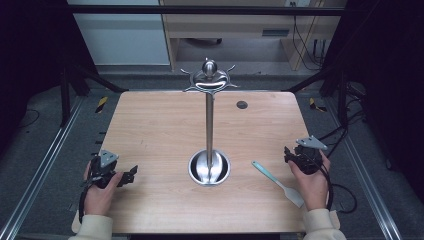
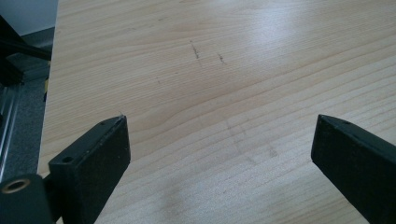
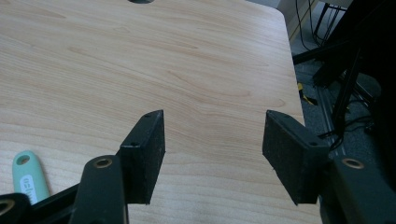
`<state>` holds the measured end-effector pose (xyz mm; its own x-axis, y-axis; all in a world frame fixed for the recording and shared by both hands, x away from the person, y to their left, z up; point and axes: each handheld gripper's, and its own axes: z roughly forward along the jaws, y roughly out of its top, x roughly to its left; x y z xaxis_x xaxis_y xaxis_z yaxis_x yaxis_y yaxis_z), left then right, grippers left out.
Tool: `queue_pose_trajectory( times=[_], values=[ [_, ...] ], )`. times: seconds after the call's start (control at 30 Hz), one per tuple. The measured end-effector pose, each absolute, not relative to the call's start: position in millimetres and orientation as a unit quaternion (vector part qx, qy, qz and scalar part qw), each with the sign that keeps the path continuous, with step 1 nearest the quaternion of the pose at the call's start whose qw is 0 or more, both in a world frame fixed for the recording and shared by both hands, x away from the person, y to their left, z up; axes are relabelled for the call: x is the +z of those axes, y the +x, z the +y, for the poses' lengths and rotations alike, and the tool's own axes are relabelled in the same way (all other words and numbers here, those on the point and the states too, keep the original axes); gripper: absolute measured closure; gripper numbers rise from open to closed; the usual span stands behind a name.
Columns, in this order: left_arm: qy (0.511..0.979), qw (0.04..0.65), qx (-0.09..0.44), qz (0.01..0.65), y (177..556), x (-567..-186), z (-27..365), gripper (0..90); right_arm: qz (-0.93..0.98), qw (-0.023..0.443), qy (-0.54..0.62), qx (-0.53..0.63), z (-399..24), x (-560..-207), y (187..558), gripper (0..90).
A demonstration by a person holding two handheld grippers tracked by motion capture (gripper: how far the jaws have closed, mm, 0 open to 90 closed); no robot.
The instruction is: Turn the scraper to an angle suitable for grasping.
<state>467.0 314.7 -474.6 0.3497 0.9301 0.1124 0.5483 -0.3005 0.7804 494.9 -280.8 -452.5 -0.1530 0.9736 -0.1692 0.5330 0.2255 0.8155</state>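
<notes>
A tall steel utensil stand [image 1: 209, 125] rises from a round base [image 1: 209, 167] at the table's middle, with curved hooks [image 1: 210, 80] at its top. A mint-handled spatula [image 1: 278, 176] lies flat on the wood to the right of the base; its handle end [image 3: 29, 175] appears in the right gripper view. My right gripper [image 1: 290, 152] rests just right of the spatula, jaws apart with bare wood between them [image 3: 212, 149]. My left gripper [image 1: 131, 174] sits at the table's left edge, jaws wide apart over bare wood [image 2: 219, 154].
The wooden table [image 1: 160, 130] has a small dark hole [image 1: 242, 104] at the back right. Black frame rails and cables [image 1: 345, 135] run along both sides. A pale cabinet [image 1: 225, 30] stands beyond the far edge.
</notes>
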Motion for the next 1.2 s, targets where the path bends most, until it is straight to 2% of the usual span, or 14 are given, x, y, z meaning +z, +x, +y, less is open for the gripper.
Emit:
queue_pose_trajectory(
  times=[0.23, 0.27, 0.3, 0.37, 0.4, 0.43, 0.5, 0.53, 0.67, 0.83, 1.0, 1.2],
  values=[
    [0.745, 0.338, 0.289, 0.496, 466, -474, 317, 3.9, 0.691, 0.343, 0.552, 0.316, -285, -452, 495, 38.1],
    [0.743, 0.340, 0.288, 0.499, 466, -475, 317, 3.8, 0.688, 0.337, 0.556, 0.322, -283, -452, 496, 42.0],
    [0.743, 0.340, 0.288, 0.499, 466, -475, 317, 3.9, 0.688, 0.337, 0.556, 0.322, -283, -452, 496, 42.0],
    [0.744, 0.338, 0.288, 0.500, 466, -475, 317, 3.9, 0.698, 0.338, 0.545, 0.319, -279, -451, 496, 47.9],
    [0.743, 0.338, 0.288, 0.500, 465, -475, 317, 3.9, 0.712, 0.330, 0.534, 0.316, -272, -451, 497, 56.4],
    [0.743, 0.338, 0.288, 0.500, 465, -475, 317, 3.9, 0.712, 0.330, 0.534, 0.316, -272, -451, 497, 56.4],
    [0.743, 0.337, 0.289, 0.500, 465, -475, 317, 3.9, 0.736, 0.322, 0.509, 0.310, -262, -452, 498, 70.8],
    [0.744, 0.337, 0.288, 0.501, 465, -476, 317, 3.9, 0.736, 0.322, 0.509, 0.310, -262, -452, 498, 70.8],
    [0.745, 0.335, 0.288, 0.500, 464, -476, 316, 4.0, 0.771, 0.295, 0.482, 0.295, -247, -454, 500, 84.6],
    [0.746, 0.335, 0.287, 0.499, 464, -476, 316, 4.0, 0.808, 0.258, 0.450, 0.281, -233, -462, 501, 90.0],
    [0.746, 0.336, 0.289, 0.498, 465, -475, 316, 4.2, 0.822, 0.231, 0.438, 0.281, -226, -467, 501, 90.0],
    [0.748, 0.334, 0.287, 0.496, 465, -476, 315, 4.2, 0.833, 0.219, 0.435, 0.263, -223, -476, 504, 90.0]
  ],
)
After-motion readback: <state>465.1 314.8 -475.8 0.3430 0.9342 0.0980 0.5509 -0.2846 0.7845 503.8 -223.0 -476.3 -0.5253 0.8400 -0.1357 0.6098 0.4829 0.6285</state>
